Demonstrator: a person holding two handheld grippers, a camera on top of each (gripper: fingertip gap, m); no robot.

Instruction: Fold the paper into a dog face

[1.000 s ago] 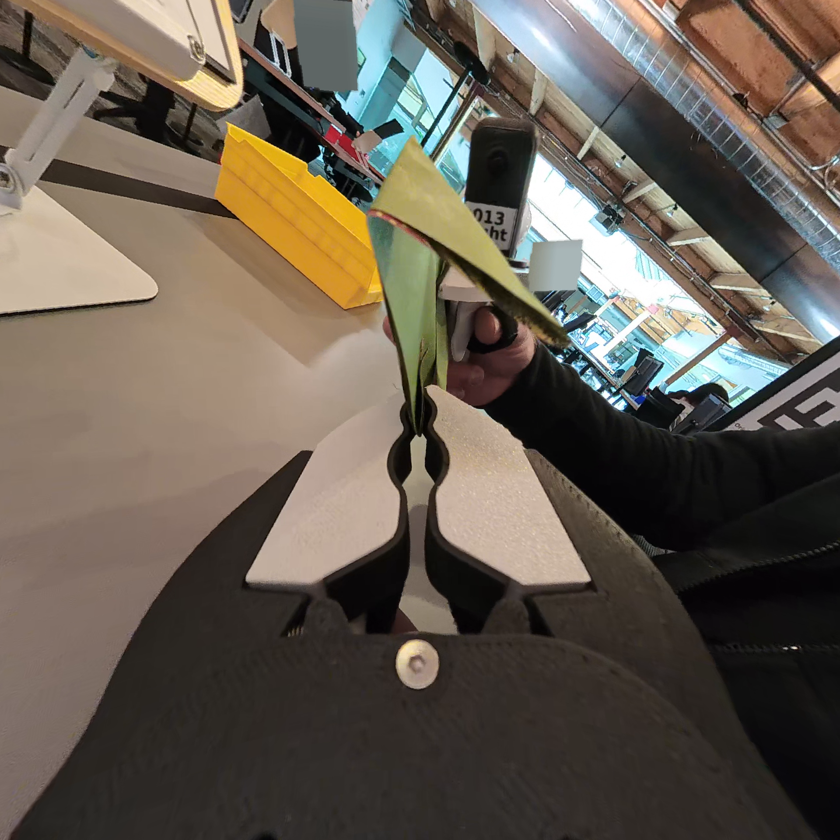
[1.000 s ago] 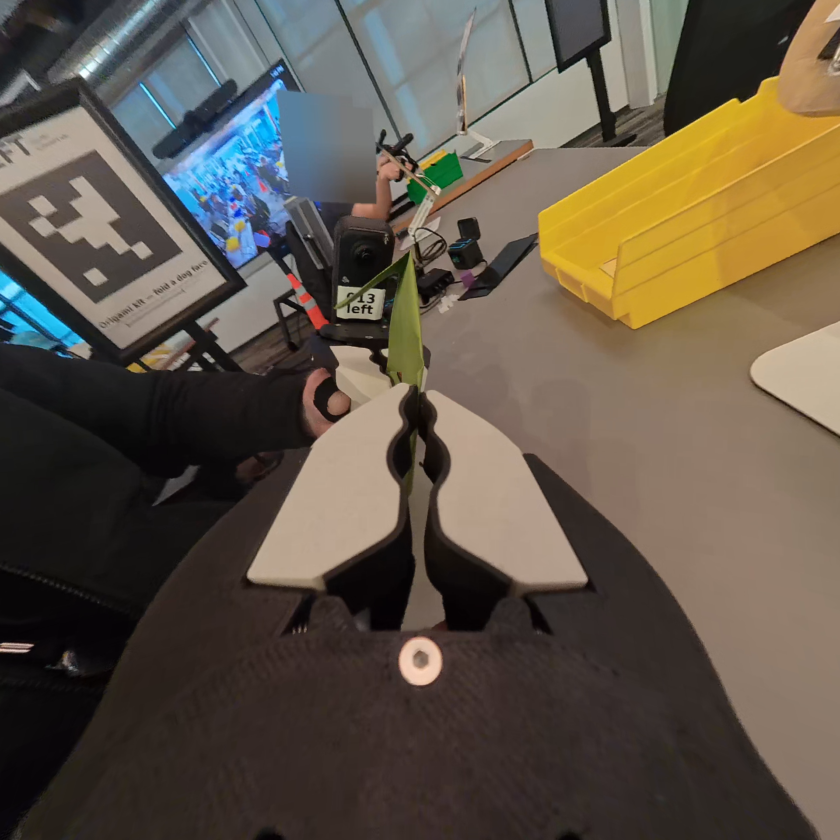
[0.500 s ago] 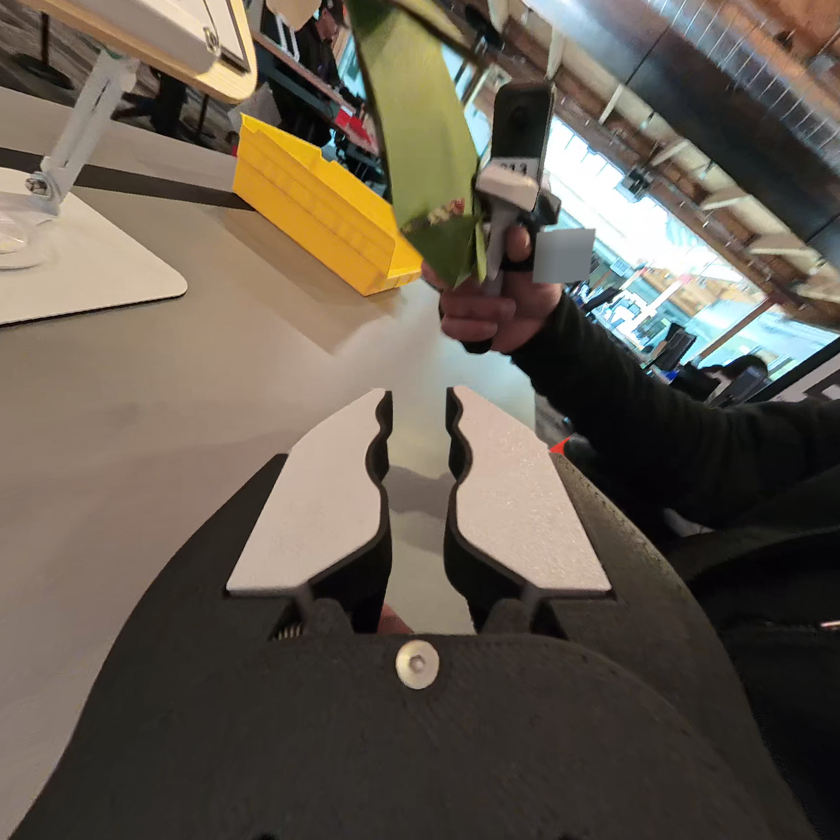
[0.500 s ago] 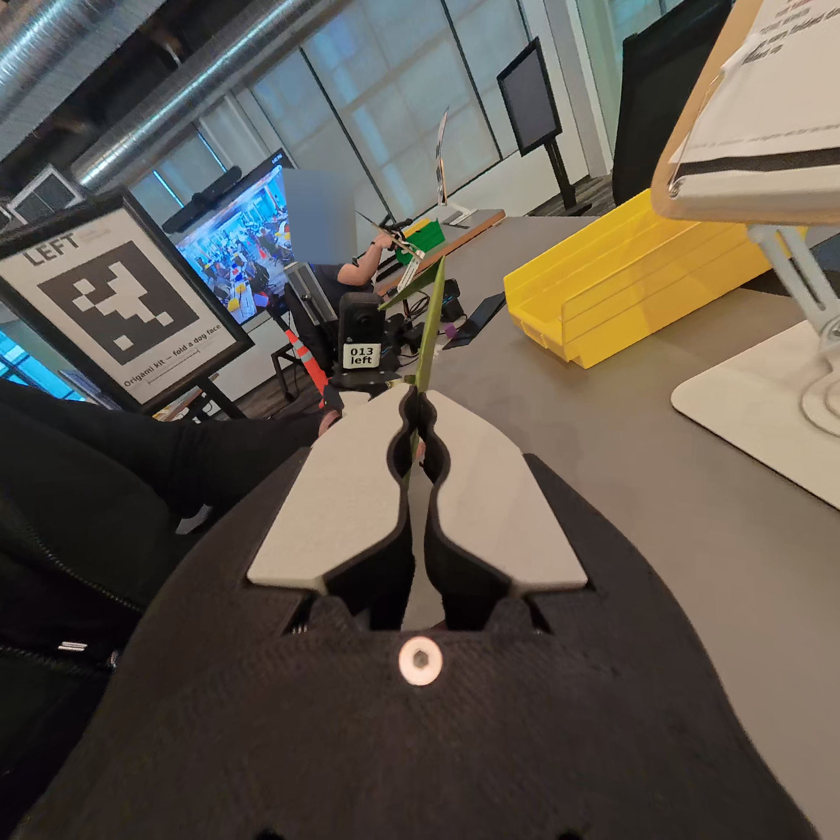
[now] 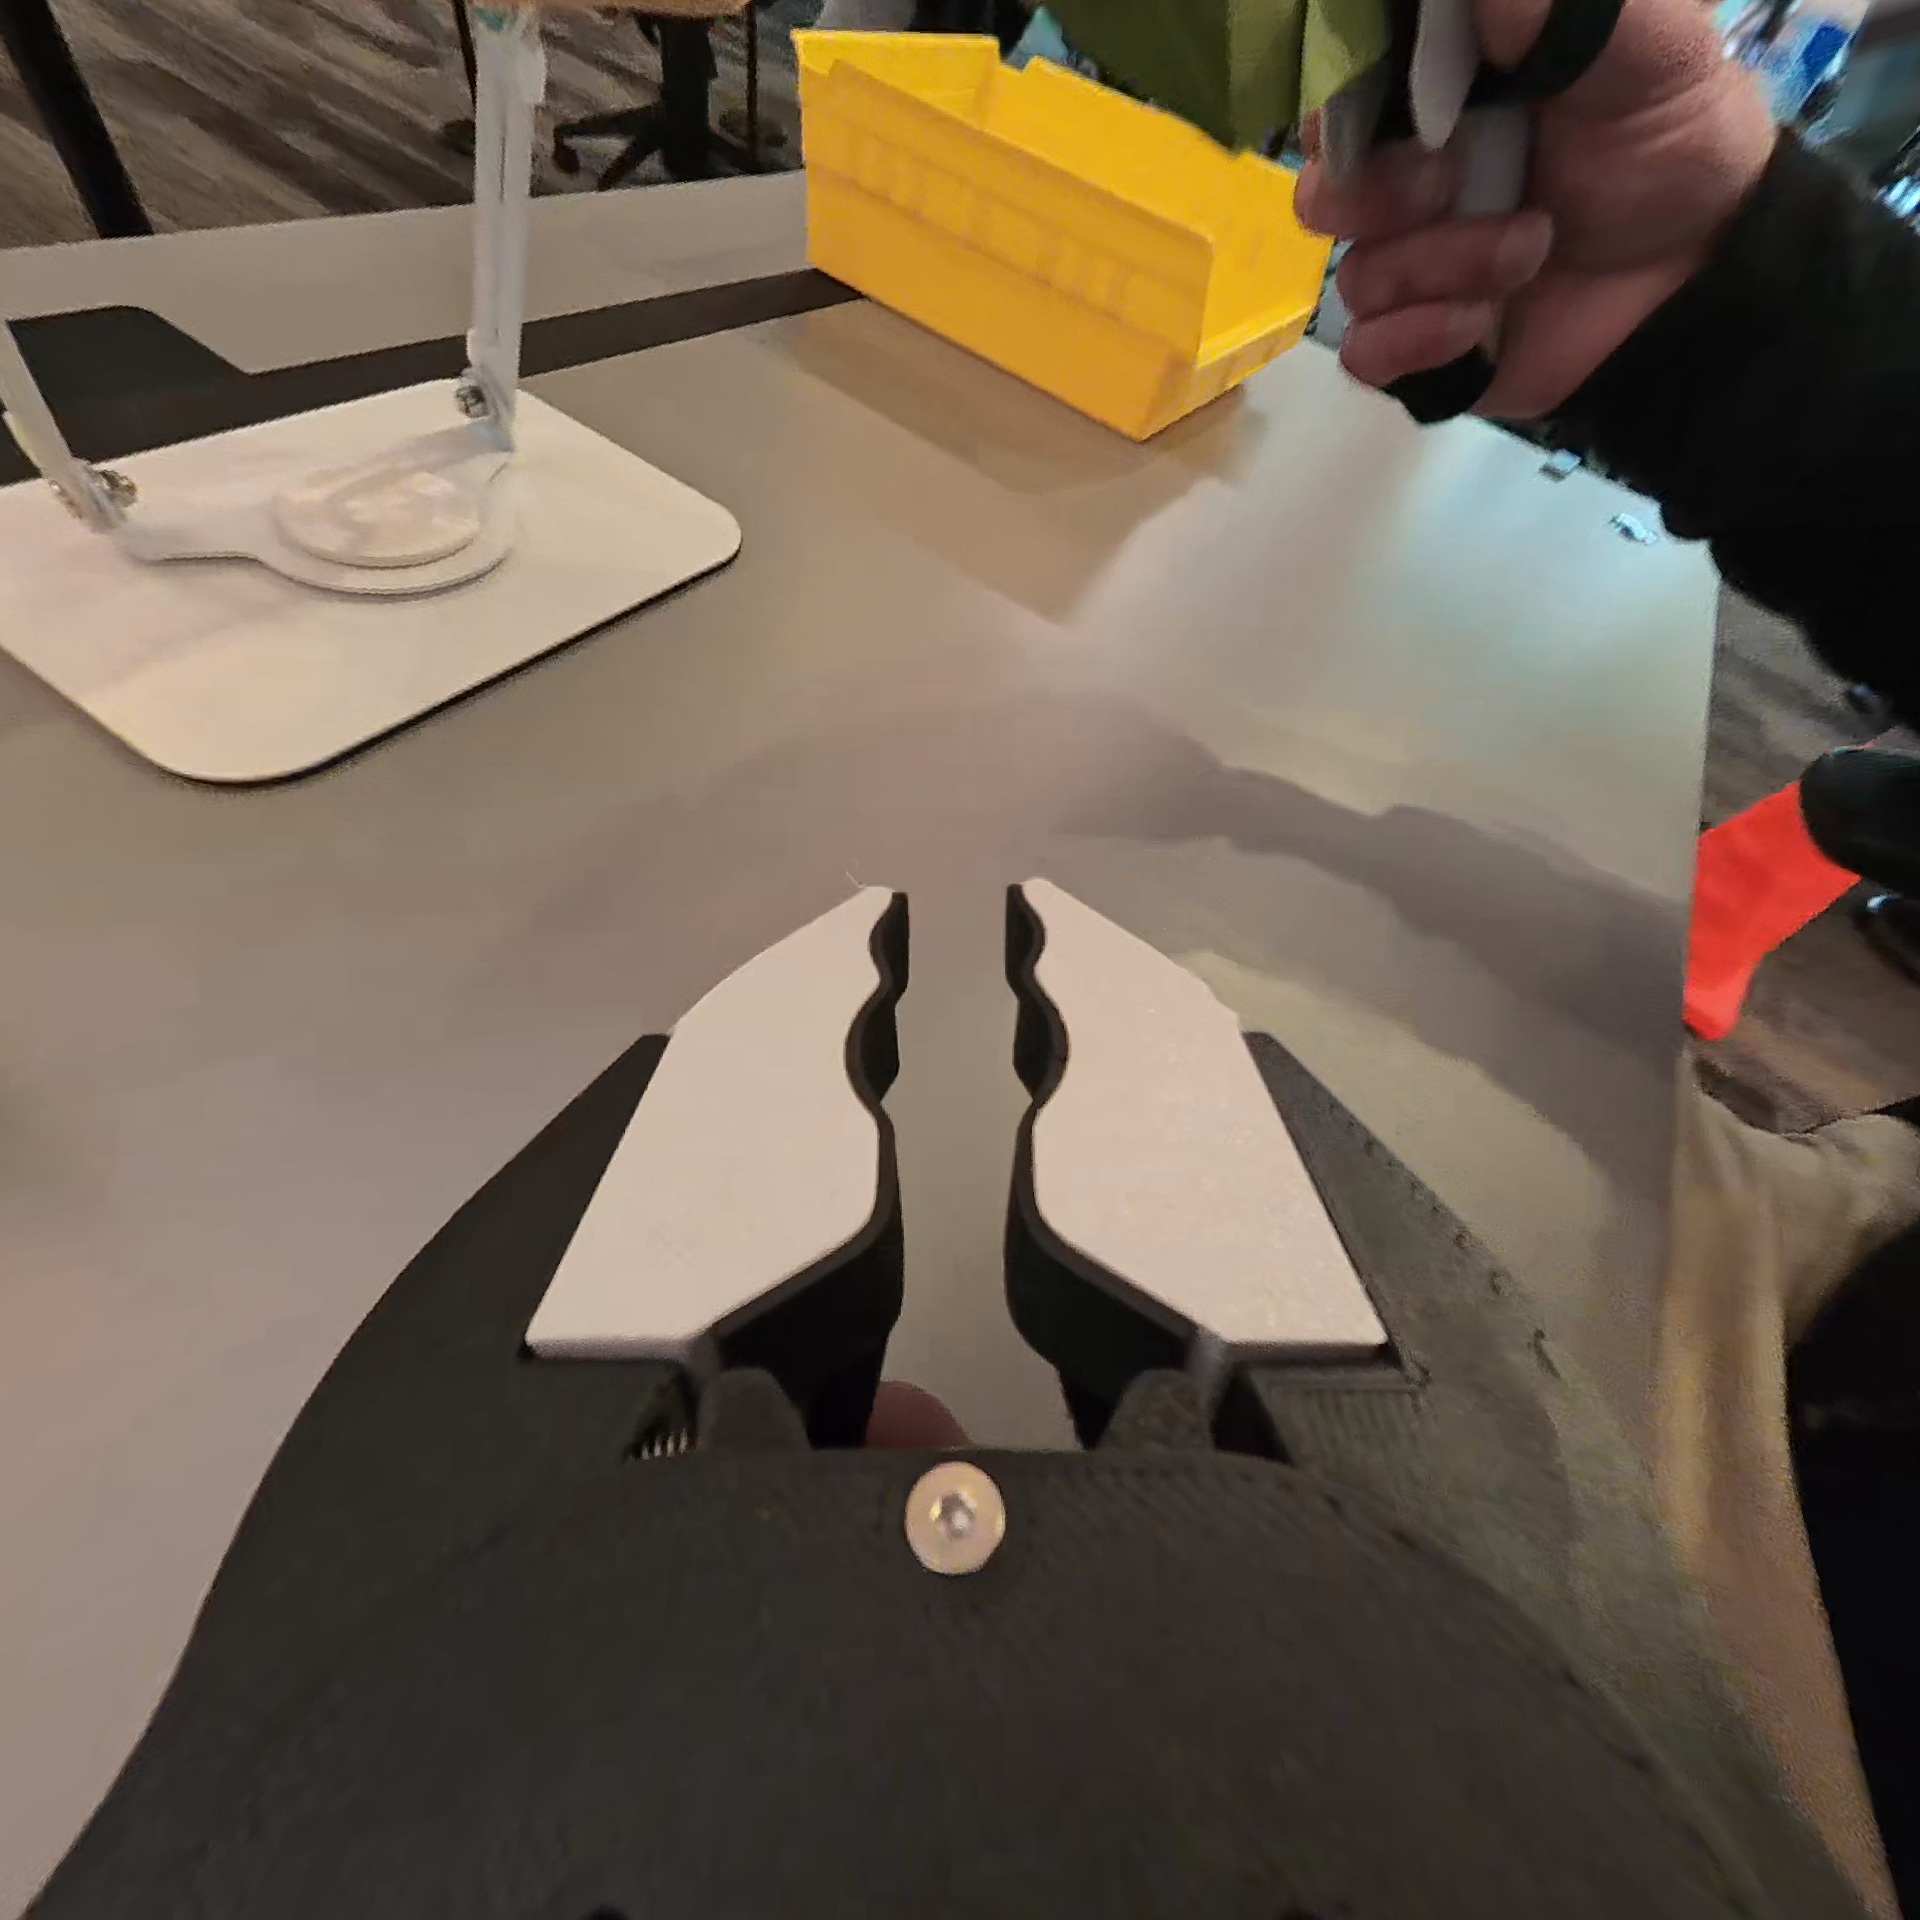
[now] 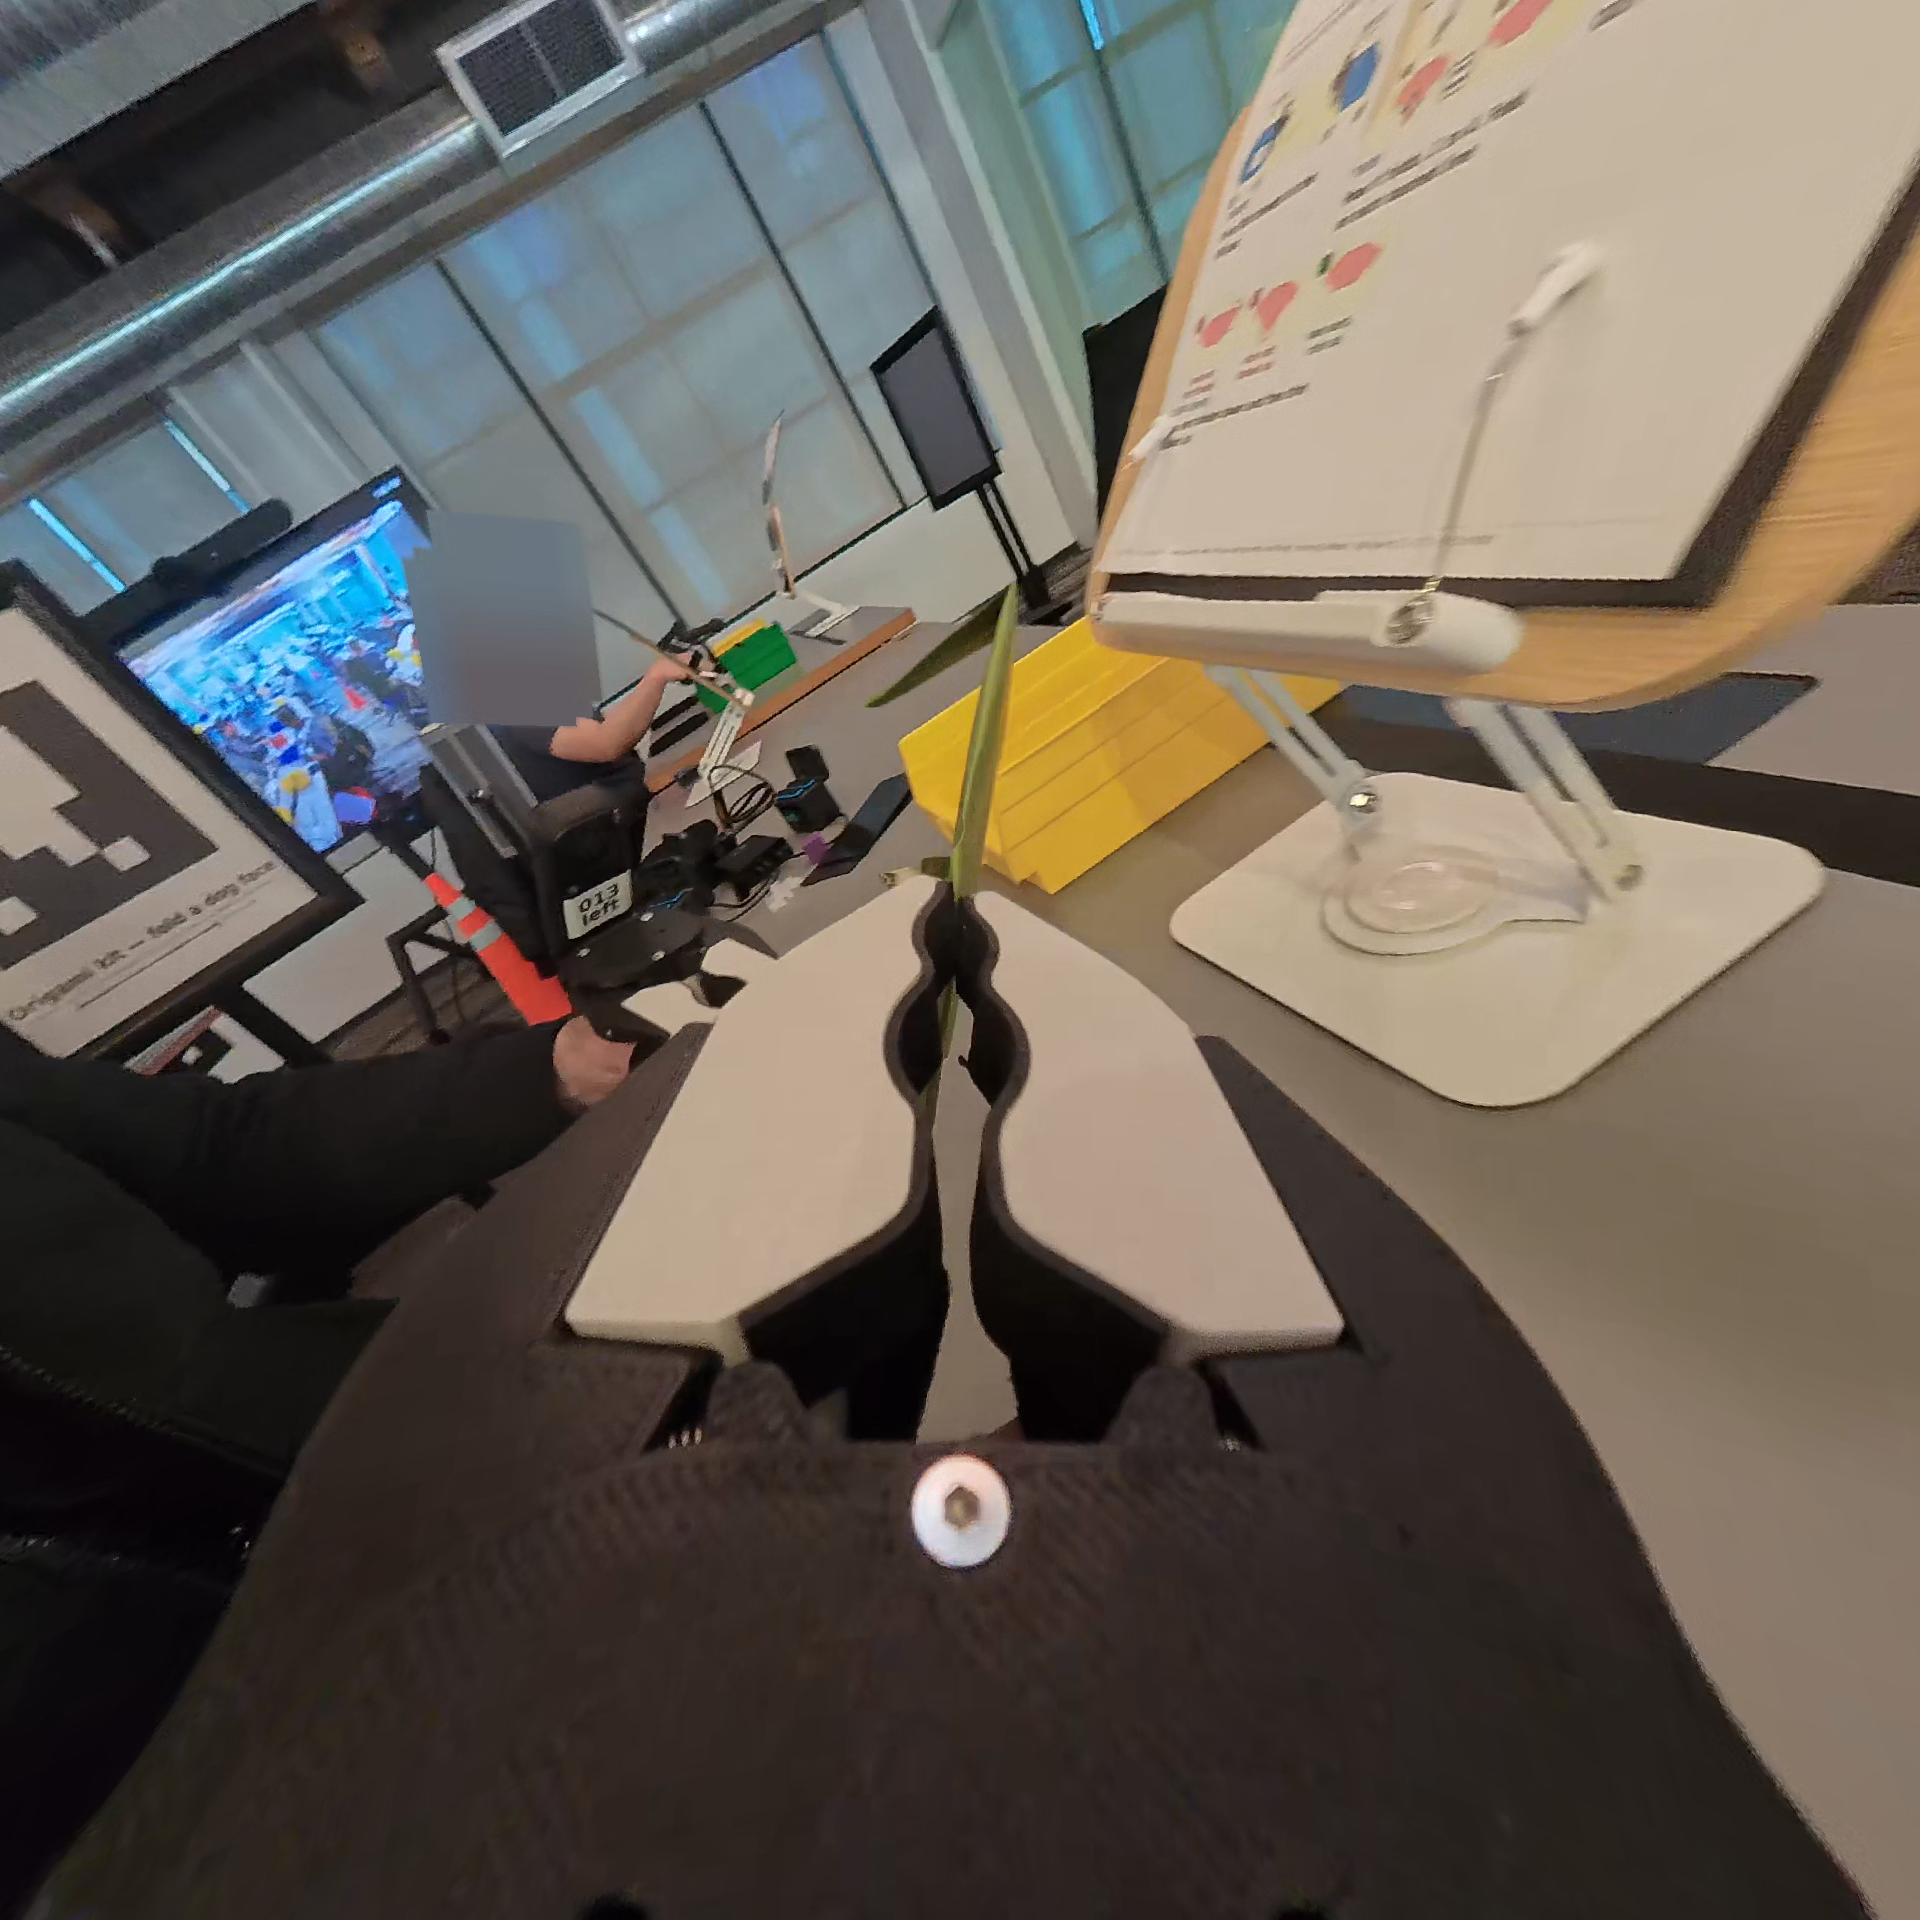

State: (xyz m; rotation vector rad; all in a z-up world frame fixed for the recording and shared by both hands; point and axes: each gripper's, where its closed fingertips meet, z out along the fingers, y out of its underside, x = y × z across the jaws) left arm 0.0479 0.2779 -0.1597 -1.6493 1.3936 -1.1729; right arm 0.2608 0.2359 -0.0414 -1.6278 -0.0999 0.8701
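Left wrist view first: your left gripper (image 5: 954,904) hangs over the grey table (image 5: 436,935) with its jaws parted and nothing between them. Up at the top right your right hand (image 5: 1538,197) holds the other tool, with the green paper (image 5: 1226,62) at the frame's top edge, above the yellow bin (image 5: 1039,239). A white stand base (image 5: 312,623) sits to the left.

Right wrist view: your right gripper (image 6: 961,914) is clamped on the paper (image 6: 985,727), which sticks up edge-on from its tips. The stand (image 6: 1507,935) carries an instruction sheet (image 6: 1507,312) on the right.
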